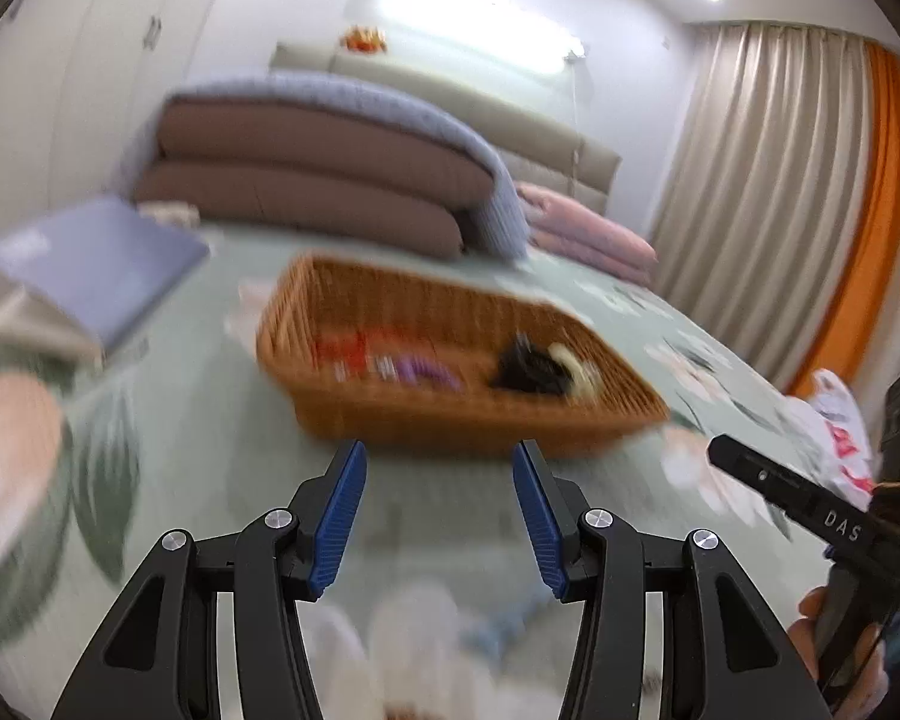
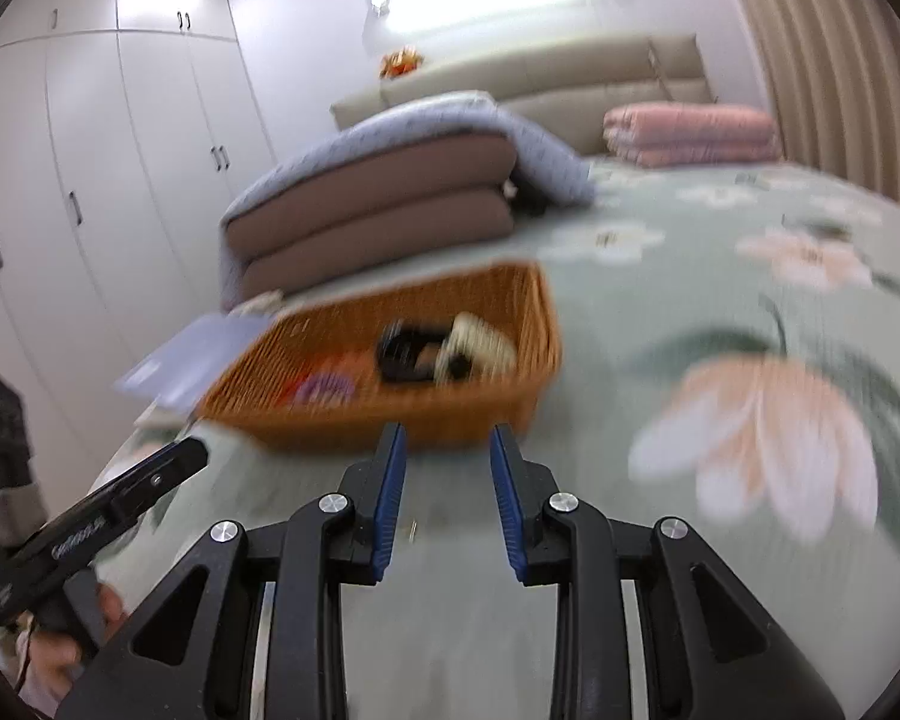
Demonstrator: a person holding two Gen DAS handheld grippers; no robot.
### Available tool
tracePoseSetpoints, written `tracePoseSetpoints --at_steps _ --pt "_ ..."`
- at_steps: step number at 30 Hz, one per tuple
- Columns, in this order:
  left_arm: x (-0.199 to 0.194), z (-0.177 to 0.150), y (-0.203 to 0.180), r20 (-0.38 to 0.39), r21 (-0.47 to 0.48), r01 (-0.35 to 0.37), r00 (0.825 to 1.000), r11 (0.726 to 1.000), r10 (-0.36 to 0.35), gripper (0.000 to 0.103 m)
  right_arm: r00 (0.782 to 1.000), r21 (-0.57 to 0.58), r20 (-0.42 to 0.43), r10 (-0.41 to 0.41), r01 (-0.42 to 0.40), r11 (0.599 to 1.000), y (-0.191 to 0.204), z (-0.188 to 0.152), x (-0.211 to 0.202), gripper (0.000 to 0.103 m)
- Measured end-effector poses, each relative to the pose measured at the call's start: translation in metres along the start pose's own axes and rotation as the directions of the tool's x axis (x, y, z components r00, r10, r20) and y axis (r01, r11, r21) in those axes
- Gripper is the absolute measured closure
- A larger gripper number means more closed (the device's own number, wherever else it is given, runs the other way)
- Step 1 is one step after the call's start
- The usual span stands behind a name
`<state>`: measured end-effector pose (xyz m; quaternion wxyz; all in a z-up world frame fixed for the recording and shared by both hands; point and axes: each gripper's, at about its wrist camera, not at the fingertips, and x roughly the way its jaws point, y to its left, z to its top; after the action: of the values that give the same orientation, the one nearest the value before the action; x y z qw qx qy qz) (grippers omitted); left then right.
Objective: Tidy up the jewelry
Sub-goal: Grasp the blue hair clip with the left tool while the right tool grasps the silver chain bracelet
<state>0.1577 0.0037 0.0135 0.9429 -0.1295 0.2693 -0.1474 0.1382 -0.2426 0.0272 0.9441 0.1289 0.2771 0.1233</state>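
The bed (image 2: pixel 690 312), spread with a green flowered cover, fills both views. On the right wrist view a wide stretch of cover lies bare to the right of the basket, out to the curtain (image 1: pixel 768 180). White wardrobe doors (image 2: pixel 90 180) close off the left side. Folded brown and blue quilts (image 1: pixel 306 180) are stacked behind the basket near the headboard, with pink bedding (image 2: pixel 690 132) well apart beside them. A blue flat book-like thing (image 1: pixel 96 264) lies just left of the basket, its corner close to the rim.

The wicker basket (image 1: pixel 600 408) sits on the cover just ahead of both claws, its near wall facing them. Inside lie blurred jewelry pieces: red and purple ones (image 1: pixel 390 363) toward the left, a black and cream bundle (image 2: pixel 444 348) toward the right.

The left claw (image 1: pixel 439 516) stands open and empty. The right claw (image 2: pixel 447 504) is narrower but also parted, with nothing between its blue pads.
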Motion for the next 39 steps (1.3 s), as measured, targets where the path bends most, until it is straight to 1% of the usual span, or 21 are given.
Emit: tracePoseSetpoints --at_steps 1,3,4,6,8,11,14,17,19,23,28,32,33,34,35,36,37,39 --pt "-0.002 -0.007 0.002 -0.036 -0.009 0.02 0.999 1.0 -0.02 0.051 1.0 -0.002 -0.025 0.019 -0.019 1.0 0.001 -0.009 -0.005 0.071" --pt "-0.005 -0.015 0.004 -0.072 -0.022 0.051 0.996 0.998 -0.052 0.051 0.997 -0.028 -0.069 0.04 -0.042 0.999 0.008 -0.024 -0.011 0.071" --pt "-0.007 -0.018 0.005 -0.096 -0.032 0.084 0.992 0.996 -0.086 0.051 0.994 -0.052 -0.097 0.045 -0.05 0.997 0.013 -0.032 -0.014 0.071" --pt "-0.006 -0.023 0.004 -0.132 -0.04 0.118 0.984 0.992 -0.123 0.051 0.989 -0.107 -0.14 0.047 -0.062 0.992 0.025 -0.047 -0.017 0.071" --pt "-0.002 -0.027 -0.001 -0.168 -0.023 0.139 0.976 0.99 -0.141 0.051 0.979 -0.172 -0.2 0.035 -0.07 0.983 0.037 -0.061 -0.014 0.071" --pt "0.006 -0.03 -0.014 -0.206 0.037 0.145 0.969 0.989 -0.135 0.051 0.975 -0.197 -0.221 0.03 -0.075 0.978 0.042 -0.07 -0.011 0.071" --pt "0.014 -0.035 -0.023 -0.249 0.082 0.154 0.96 0.985 -0.13 0.051 0.972 -0.176 -0.227 0.066 -0.107 0.979 0.036 -0.07 -0.011 0.071" --pt "0.023 -0.038 -0.03 -0.285 0.118 0.152 0.952 0.981 -0.113 0.051 0.963 -0.166 -0.255 0.092 -0.137 0.976 0.035 -0.071 -0.007 0.071" --pt "0.029 -0.038 -0.032 -0.305 0.136 0.134 0.948 0.981 -0.087 0.051 0.958 -0.177 -0.273 0.091 -0.143 0.974 0.037 -0.072 -0.003 0.071" --pt "0.042 -0.037 -0.035 -0.352 0.162 0.139 0.933 0.977 -0.075 0.051 0.953 -0.2 -0.292 0.082 -0.145 0.969 0.04 -0.074 0.0 0.071" --pt "0.052 -0.034 -0.043 -0.365 0.229 0.124 0.93 0.966 -0.033 0.051 0.951 -0.211 -0.301 0.071 -0.139 0.967 0.042 -0.074 0.005 0.071" --pt "0.059 -0.034 -0.054 -0.363 0.297 0.098 0.932 0.95 0.017 0.052 0.953 -0.239 -0.301 0.046 -0.122 0.963 0.047 -0.075 0.008 0.071" --pt "0.06 -0.034 -0.057 -0.36 0.312 0.09 0.932 0.946 0.03 0.057 0.953 -0.246 -0.3 0.038 -0.116 0.962 0.048 -0.075 0.009 0.071" --pt "0.061 -0.035 -0.059 -0.355 0.324 0.082 0.934 0.942 0.041 0.066 0.954 -0.253 -0.3 0.032 -0.112 0.961 0.049 -0.075 0.009 0.071" --pt "0.061 -0.035 -0.06 -0.352 0.329 0.082 0.935 0.941 0.042 0.072 0.954 -0.258 -0.299 0.028 -0.109 0.96 0.05 -0.075 0.009 0.071" --pt "0.061 -0.035 -0.059 -0.352 0.326 0.085 0.935 0.942 0.037 0.083 0.954 -0.263 -0.297 0.024 -0.106 0.959 0.05 -0.076 0.009 0.071" --pt "0.061 -0.035 -0.057 -0.352 0.314 0.088 0.936 0.945 0.03 0.089 0.955 -0.269 -0.295 0.02 -0.103 0.957 0.051 -0.076 0.009 0.071" --pt "0.06 -0.034 -0.053 -0.351 0.293 0.094 0.936 0.951 0.015 0.093 0.956 -0.279 -0.292 0.011 -0.097 0.955 0.052 -0.077 0.009 0.071"
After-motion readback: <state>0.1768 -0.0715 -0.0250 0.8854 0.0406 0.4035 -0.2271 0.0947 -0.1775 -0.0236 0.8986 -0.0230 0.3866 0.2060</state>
